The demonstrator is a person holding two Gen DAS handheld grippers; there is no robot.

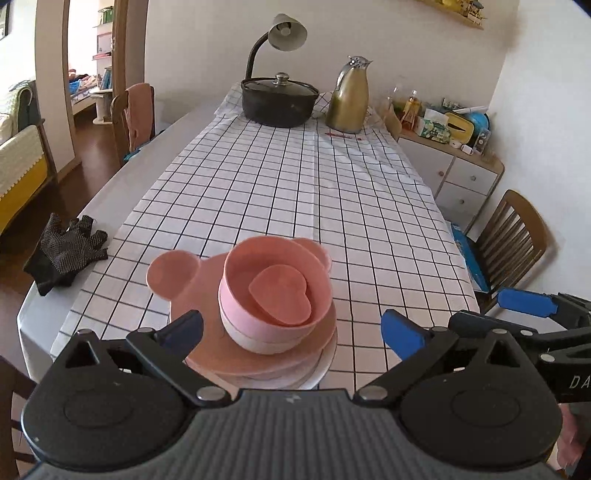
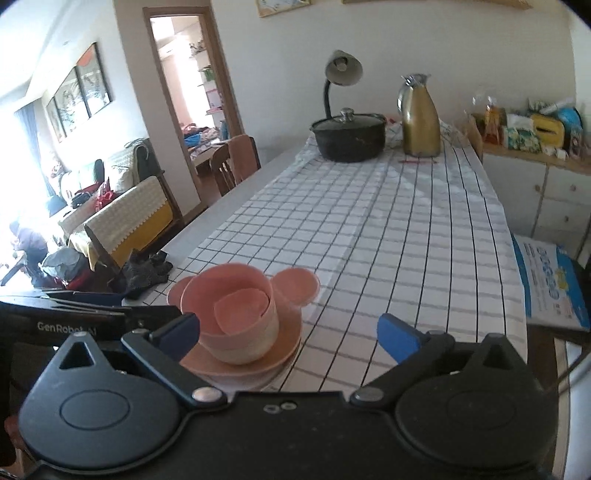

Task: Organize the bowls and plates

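A stack of pink plates sits near the front edge of the checked tablecloth; the top plate has two round ears. On it stand nested pink bowls with a small heart-shaped dish inside. My left gripper hangs open just before the stack, its pads clear of it. The right gripper's blue fingers show at the right edge. In the right wrist view the bowls and plates lie ahead to the left, and my right gripper is open and holds nothing.
A black lidded pot, a gold jug and a desk lamp stand at the table's far end. Black gloves lie at the left edge. Wooden chairs flank the table; a cluttered cabinet is at the right.
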